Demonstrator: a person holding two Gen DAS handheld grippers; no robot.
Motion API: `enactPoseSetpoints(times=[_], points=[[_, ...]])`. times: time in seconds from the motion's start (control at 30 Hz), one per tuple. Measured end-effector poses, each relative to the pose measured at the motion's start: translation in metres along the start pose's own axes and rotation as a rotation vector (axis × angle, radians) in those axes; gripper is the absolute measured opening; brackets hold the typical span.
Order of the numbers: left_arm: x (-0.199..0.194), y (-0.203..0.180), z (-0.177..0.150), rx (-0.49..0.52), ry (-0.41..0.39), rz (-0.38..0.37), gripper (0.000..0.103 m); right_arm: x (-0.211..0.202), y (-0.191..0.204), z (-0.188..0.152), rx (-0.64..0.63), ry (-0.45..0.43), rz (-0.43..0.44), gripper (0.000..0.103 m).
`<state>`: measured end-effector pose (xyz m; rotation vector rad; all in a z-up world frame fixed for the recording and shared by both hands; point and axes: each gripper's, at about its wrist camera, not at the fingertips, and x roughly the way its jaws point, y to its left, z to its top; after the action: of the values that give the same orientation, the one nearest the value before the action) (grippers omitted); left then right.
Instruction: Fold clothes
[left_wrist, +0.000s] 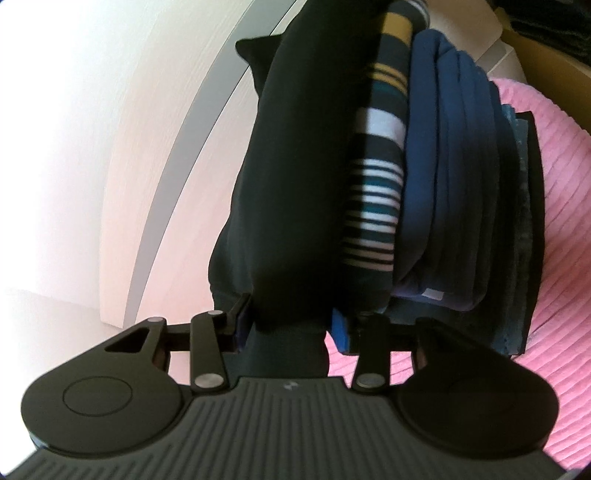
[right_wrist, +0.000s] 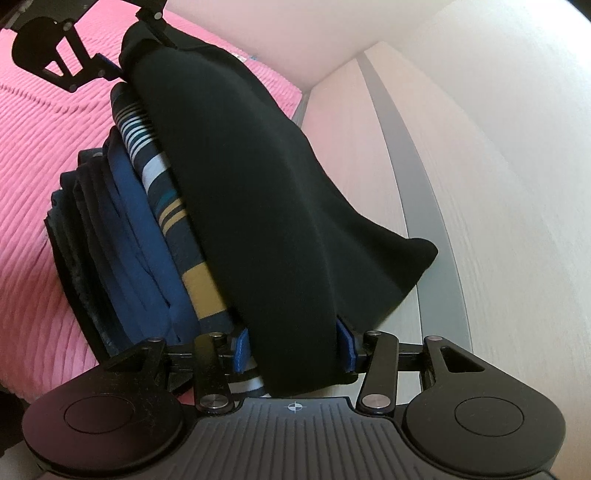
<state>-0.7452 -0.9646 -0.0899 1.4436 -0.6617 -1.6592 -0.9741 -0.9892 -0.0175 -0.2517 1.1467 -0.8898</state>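
Observation:
A folded black garment (left_wrist: 299, 177) lies on top of a stack of folded clothes: a striped piece (left_wrist: 376, 206), blue pieces (left_wrist: 450, 192) and dark ones below. My left gripper (left_wrist: 291, 326) is shut on one end of the black garment. My right gripper (right_wrist: 293, 349) is shut on its other end (right_wrist: 266, 206). In the right wrist view the left gripper (right_wrist: 114, 62) shows at the far end, and the stack (right_wrist: 140, 221) sits to the left of the black garment.
The stack rests on a pink ribbed cover (left_wrist: 554, 229), also seen in the right wrist view (right_wrist: 40, 155). A pale wooden panel with a grey strip (right_wrist: 413, 184) runs beside it. A cardboard box (left_wrist: 546, 62) stands at the far right.

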Motion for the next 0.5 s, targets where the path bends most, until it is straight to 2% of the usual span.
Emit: enactPoseSetpoints(times=[0.13,0.33,0.5], points=[[0.008,-0.001,-0.003,-0.005,0.029,-0.020,0.038,-0.004,0.006,-0.004,0.019,0.009,0.000,0.046],[0.002,0.021,0.006,-0.018,-0.006,0.014,0.032,-0.006,-0.001,-0.008,0.135,0.009,0.010,0.046],[0.009,0.051,0.015,0.016,-0.046,0.099,0.029,-0.004,-0.009,-0.003,0.243,-0.001,0.011,0.046]])
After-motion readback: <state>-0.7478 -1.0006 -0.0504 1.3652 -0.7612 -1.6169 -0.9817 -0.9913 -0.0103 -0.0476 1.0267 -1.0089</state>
